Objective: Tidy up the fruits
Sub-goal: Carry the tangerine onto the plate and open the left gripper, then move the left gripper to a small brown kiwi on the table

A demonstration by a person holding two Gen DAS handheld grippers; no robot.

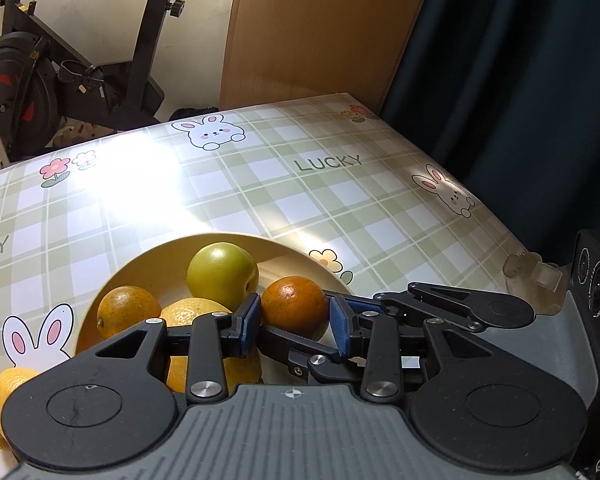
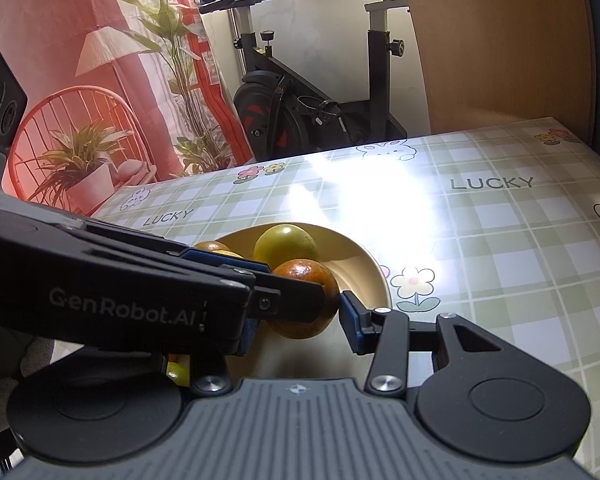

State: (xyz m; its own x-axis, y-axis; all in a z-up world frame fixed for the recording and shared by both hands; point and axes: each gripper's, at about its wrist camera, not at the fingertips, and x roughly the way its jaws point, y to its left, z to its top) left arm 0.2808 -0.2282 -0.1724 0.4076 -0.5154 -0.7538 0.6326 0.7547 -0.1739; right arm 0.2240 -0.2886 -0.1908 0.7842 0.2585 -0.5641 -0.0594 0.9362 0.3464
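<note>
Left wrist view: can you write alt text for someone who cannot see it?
The left gripper is closed on an orange over a cream plate holding a green fruit, another orange and yellow citrus. The right gripper's fingers reach in from the right. The plate sits on a green plaid tablecloth with bunnies.

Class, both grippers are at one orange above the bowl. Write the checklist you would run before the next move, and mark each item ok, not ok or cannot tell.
1. Orange between the left gripper pads: ok.
2. Right gripper grip on it: cannot tell, one pad is hidden behind the left gripper.
3. Orange over the bowl: ok.
4. Bare spot in the bowl beside the green fruit: ok.
5. Grippers clear of each other: not ok, they cross at the orange.
6. All fruit in the bowl: not ok, a lemon lies outside.
</note>
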